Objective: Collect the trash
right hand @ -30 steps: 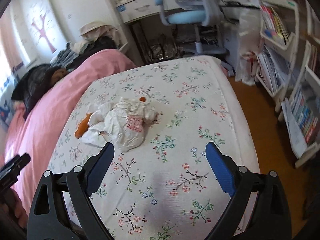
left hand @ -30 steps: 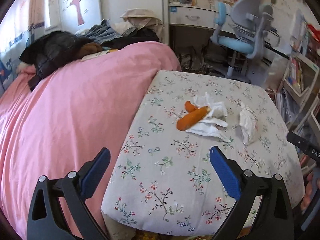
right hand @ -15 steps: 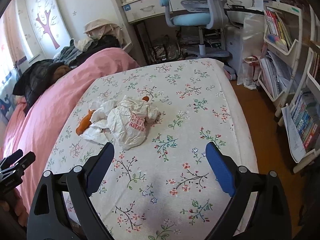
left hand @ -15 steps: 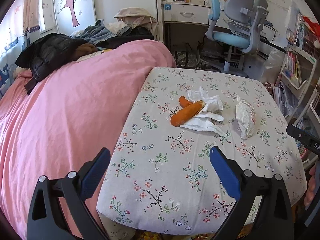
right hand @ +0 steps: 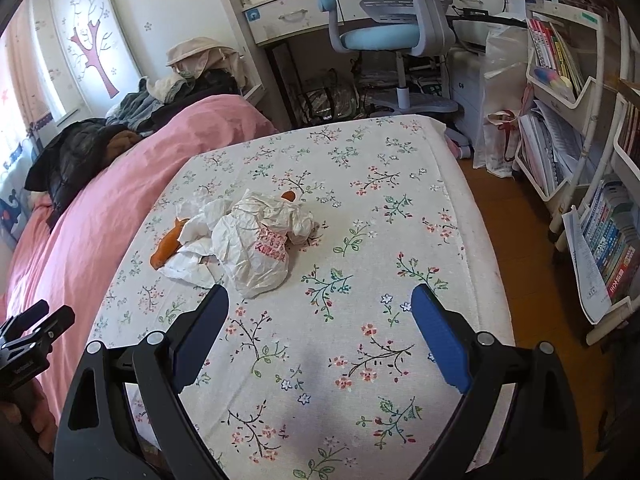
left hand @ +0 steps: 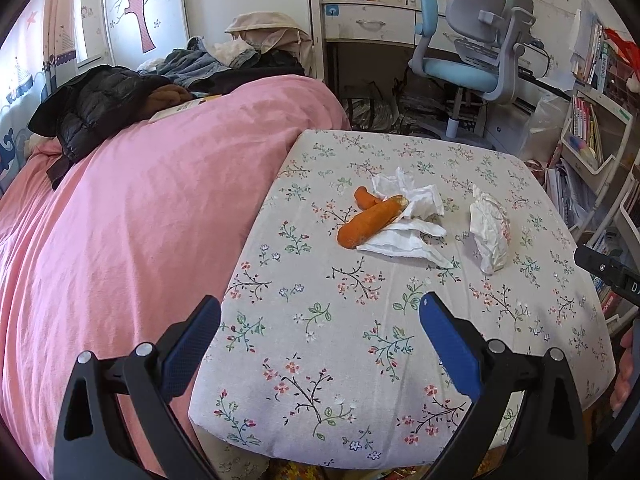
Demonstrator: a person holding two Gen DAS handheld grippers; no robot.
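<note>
- Left hand-held gripper (left hand: 320, 320): blue-padded fingers wide apart, nothing between them, held above the near edge of the bench (left hand: 360, 360) with the floral cloth.
- Right hand-held gripper (right hand: 320, 314): fingers also wide apart and empty, above the near part of the same bench, just short of the trash.
- Large orange carrot piece (left hand: 370, 222): lying on the cloth near the middle of the bench, one end resting on the crumpled white tissues (left hand: 404, 236).
- Small orange carrot stub (left hand: 365, 197): just beside the large piece, touching the tissues on the far side.
- Crumpled white plastic bag with red print (right hand: 260, 246): on the bench, near the tissues on the right; in the left wrist view seen apart from them, in the right wrist view overlapping them.
- Another small orange piece (right hand: 287, 196): only partly seen behind the bag in the right wrist view.
- Pink bed cover (left hand: 140, 220): directly along the left side of the bench, with a black padded jacket (left hand: 92, 108) on its far end.
- Grey and blue swivel chair (left hand: 476, 52): beyond the bench, in front of a white desk.
- White book shelves (right hand: 560, 80): on the right, over the wooden floor.
</note>
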